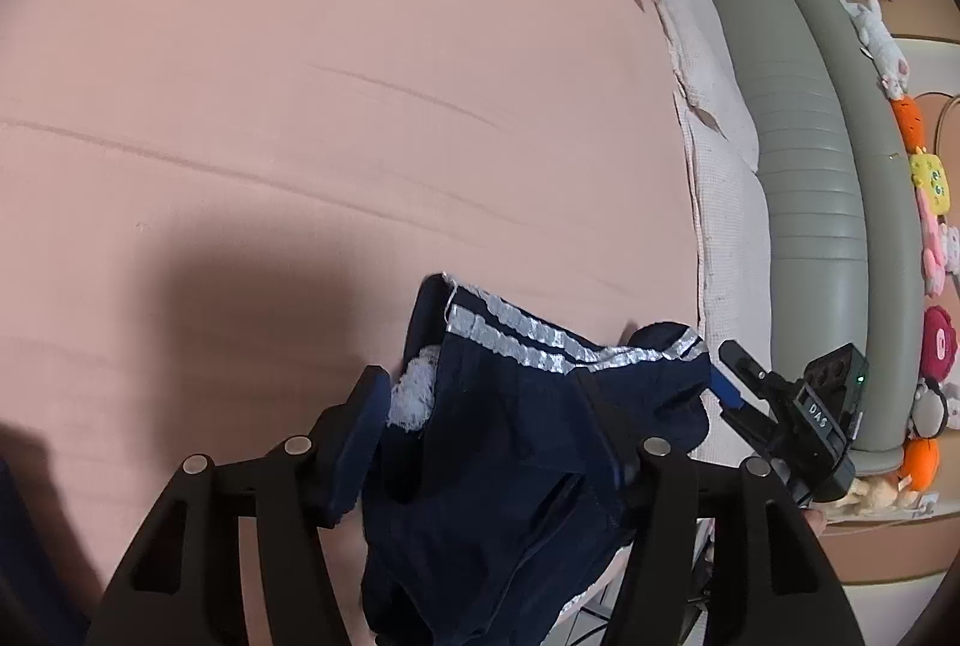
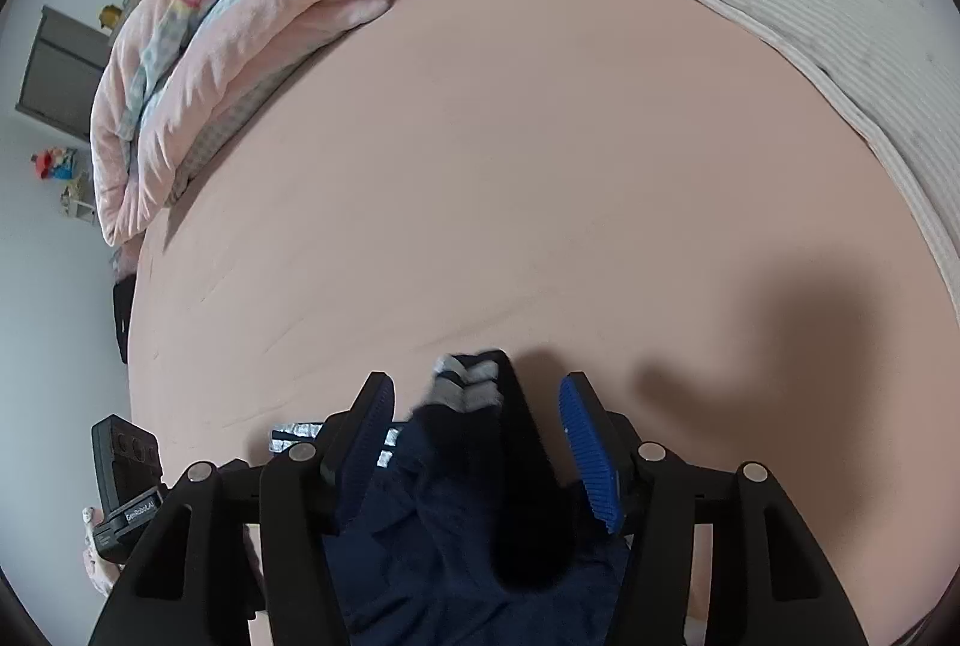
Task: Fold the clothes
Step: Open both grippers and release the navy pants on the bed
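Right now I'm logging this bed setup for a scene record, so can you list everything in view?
navy garment: one, dark blue with silver-white stripes, bunched on the sheet between both grippers' fingers
bed sheet: one, pink, covers the bed
quilt: one, pink and pale blue print, folded at the far end of the bed
waffle blanket: one, off-white, along the bed's edge
headboard: one, grey-green, padded, beyond the blanket
plush toys: several, orange, yellow, pink, red, in a row behind the headboard
cabinet: one, grey, against the wall
left gripper: one, black, blue pads, open over the garment
right gripper: one, black, blue pads, open
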`<state>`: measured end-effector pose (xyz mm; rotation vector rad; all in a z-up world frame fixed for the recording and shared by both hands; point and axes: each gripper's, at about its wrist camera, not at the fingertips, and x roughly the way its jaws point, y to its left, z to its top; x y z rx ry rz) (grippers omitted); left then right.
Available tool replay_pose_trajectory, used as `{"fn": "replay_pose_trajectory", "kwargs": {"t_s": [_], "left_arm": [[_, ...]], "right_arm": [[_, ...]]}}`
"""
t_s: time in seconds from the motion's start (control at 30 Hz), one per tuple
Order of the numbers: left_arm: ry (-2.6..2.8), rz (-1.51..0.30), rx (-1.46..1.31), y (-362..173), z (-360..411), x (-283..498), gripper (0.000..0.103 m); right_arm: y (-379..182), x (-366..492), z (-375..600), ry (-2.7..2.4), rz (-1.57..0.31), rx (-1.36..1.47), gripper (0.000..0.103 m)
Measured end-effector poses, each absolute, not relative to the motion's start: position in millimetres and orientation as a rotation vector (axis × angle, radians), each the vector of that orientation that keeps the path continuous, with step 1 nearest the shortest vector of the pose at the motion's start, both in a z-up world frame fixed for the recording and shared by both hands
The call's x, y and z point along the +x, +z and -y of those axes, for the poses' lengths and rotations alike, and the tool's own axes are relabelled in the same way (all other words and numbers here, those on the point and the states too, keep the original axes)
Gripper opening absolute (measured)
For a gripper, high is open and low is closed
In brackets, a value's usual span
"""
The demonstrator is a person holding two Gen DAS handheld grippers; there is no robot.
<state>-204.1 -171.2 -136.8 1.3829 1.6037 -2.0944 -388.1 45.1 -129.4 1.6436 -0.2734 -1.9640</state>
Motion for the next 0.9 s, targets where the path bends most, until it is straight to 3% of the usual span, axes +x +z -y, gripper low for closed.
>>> {"fn": "replay_pose_trajectory", "kwargs": {"t_s": [0.4,0.6,0.9], "left_arm": [[-2.157,-1.575,1.369,-133,152,-180,0.058],[-2.208,-1.540,1.362,-125,140,-174,0.058],[-2.301,-1.190,1.460,-112,126,-189,0.058]], "right_arm": [[-140,-345,-75,-1.941,0.137,1.611,0.059],[-144,-340,-94,-1.951,0.246,1.616,0.059],[-142,-307,-132,-1.977,0.295,1.622,0.063]]}}
